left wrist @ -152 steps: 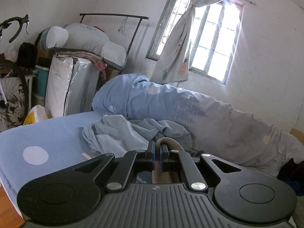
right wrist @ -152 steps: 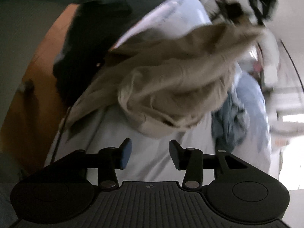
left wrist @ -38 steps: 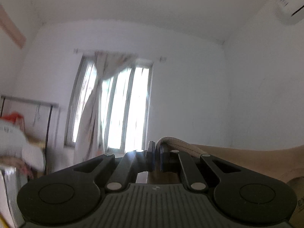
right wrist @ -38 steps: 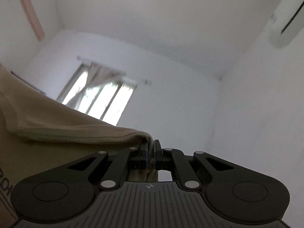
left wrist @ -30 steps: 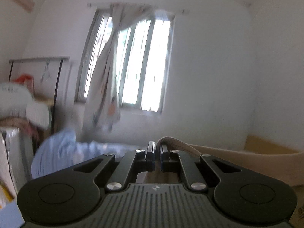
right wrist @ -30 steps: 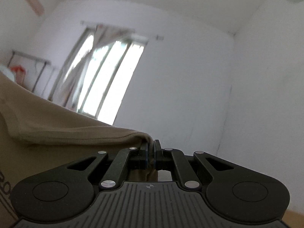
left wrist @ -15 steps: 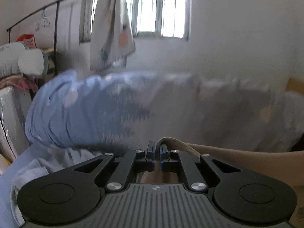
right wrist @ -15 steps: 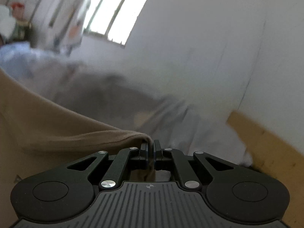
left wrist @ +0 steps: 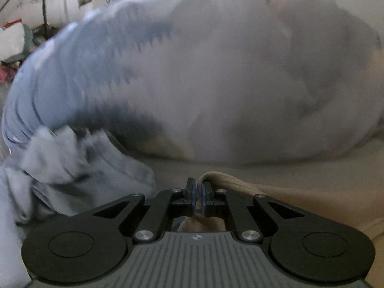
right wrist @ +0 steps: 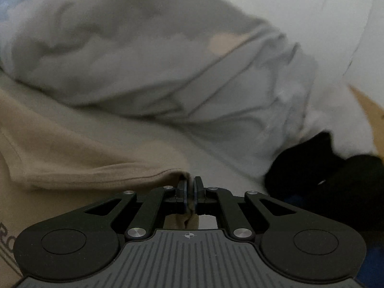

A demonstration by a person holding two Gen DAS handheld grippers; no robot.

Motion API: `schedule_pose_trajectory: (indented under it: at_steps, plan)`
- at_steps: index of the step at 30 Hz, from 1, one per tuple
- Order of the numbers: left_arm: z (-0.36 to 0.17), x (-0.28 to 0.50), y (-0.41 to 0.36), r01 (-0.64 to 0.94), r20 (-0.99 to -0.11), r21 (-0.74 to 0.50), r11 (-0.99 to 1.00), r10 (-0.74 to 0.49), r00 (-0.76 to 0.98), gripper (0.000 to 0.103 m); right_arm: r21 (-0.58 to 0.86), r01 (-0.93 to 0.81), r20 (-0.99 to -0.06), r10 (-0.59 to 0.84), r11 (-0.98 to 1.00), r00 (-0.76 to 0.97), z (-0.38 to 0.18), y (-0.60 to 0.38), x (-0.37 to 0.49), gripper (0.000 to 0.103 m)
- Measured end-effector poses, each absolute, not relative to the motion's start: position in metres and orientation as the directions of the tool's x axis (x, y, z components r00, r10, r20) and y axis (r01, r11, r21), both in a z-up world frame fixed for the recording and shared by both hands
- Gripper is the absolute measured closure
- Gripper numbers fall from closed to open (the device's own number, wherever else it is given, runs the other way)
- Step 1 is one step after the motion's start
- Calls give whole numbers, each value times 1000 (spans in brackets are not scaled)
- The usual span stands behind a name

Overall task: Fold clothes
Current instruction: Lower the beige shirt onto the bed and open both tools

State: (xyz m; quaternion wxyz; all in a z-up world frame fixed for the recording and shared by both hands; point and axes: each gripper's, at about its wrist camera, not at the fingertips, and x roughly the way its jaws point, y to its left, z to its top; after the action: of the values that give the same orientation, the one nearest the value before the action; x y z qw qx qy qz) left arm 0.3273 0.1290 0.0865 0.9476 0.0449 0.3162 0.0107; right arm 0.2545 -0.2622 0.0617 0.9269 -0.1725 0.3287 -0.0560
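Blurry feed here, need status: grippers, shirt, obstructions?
Left gripper and right gripper both shut on tan shirt. Shirt spans between them, over bed. Blue garment left, duvet ahead.

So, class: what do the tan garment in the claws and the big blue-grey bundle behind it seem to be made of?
Tan garment: probably soft matte cotton knit; it drapes limply and has a stitched hem. Blue-grey bundle: likely thin woven bedding fabric, matte, with printed pattern and soft creases; blur leaves the weave unclear.
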Motion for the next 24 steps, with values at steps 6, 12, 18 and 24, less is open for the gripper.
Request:
schedule_pose_trajectory:
  at_steps: [6,12,18,24]
  plan:
    - [52,330,128,38,-690,139,989,69,720,89,-320,1,-625,-212,948,751,28,-254,261,89]
    - [60,312,129,78,-693,152,985,50,719,9,-293,31,-663,-227,955,714,23,-257,241,17]
    - [97,251,140,101,-647,223,970,69,760,0,-375,-84,-607,-176,923,775,51,-239,189,8]
    - [139,113,152,78,-533,11,997,-60,844,0,-679,-377,-526,-60,629,848,50,-165,133,6]
